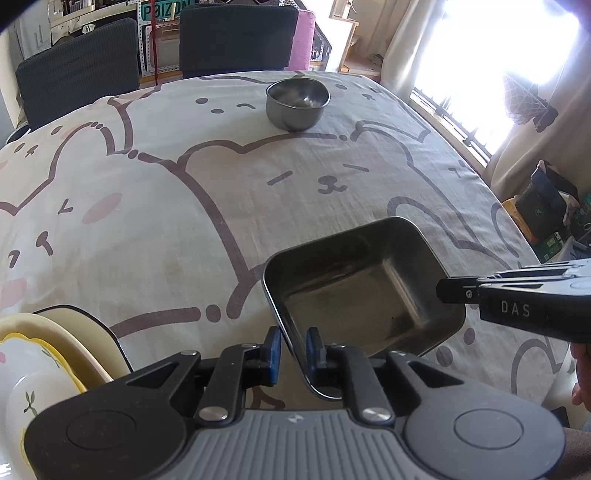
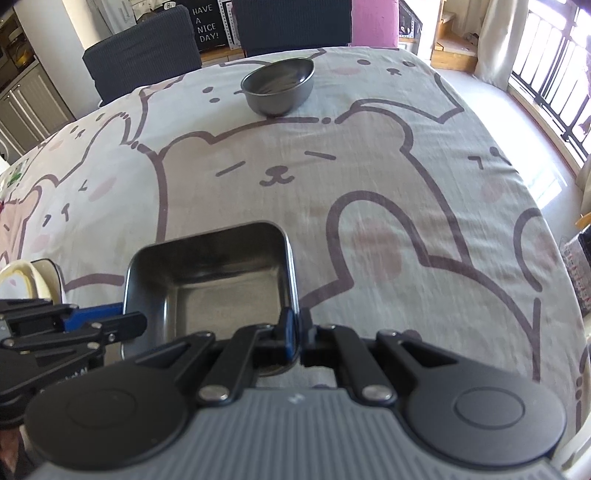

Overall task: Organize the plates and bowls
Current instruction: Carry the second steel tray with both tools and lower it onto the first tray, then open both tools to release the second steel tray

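Down at six o'clock in the left wrist view, the left gripper [image 1: 293,350] straddles the near rim of a square steel tray [image 1: 364,291], one blue pad on the outside of the wall and one on the inside; a sliver of gap shows at the outer pad, so the jaws look narrow around the rim and a full pinch cannot be confirmed. The right gripper [image 2: 295,334] sits at six o'clock in its own view with its fingers pressed together on the tray's [image 2: 218,280] right-hand wall, holding it. Each tool appears in the other's camera: the right gripper [image 1: 448,291] reaches in at three o'clock in the left view, where its tip meets the tray's far side, and the left gripper [image 2: 110,321] comes in at nine o'clock in the right view, on the tray's left edge. Close beside the tray, at eight o'clock, stands a stack of cream ceramic dishes [image 1: 51,354] with a floral print, large in the left view but only an edge [image 2: 26,277] in the right. Out at twelve o'clock, well apart from the tray, a round steel bowl [image 1: 297,105] [image 2: 279,88] sits on the bear-print tablecloth [image 1: 184,206]. Two dark chairs [image 1: 77,66] stand behind the table, and only the right view shows the sign [image 2: 207,22] reading HAVE A NICE DAY.
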